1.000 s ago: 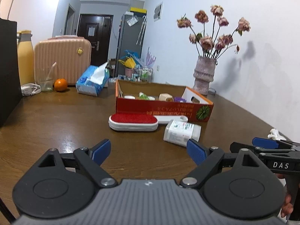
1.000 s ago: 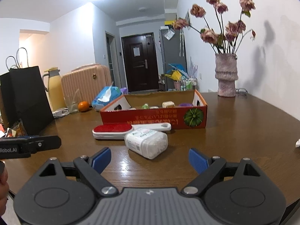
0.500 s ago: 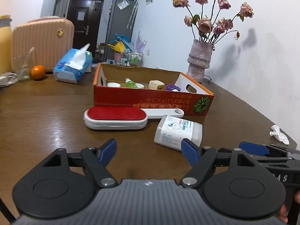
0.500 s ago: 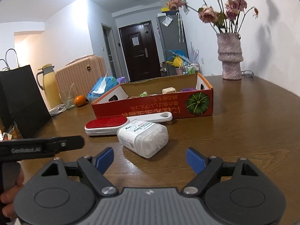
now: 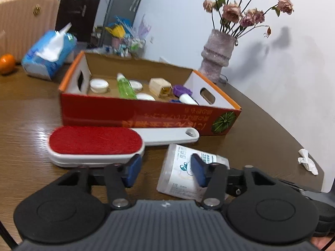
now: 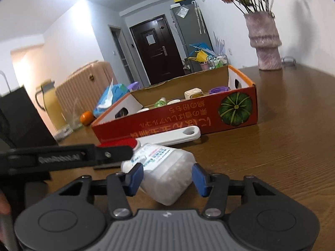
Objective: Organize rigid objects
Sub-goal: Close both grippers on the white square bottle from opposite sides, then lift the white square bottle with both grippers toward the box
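Both grippers' jaws are closing, the left gripper (image 5: pixel 166 169) still empty by the lint brush (image 5: pixel 96 144), the right gripper (image 6: pixel 167 176) straddling, not yet squeezing, the swab container (image 6: pixel 165 173) lying before the box (image 5: pixel 146 115).

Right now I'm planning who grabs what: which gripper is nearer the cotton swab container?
Right gripper: the cotton swab container lies between its closing jaws. Left gripper sits beside it, toward the lint brush.
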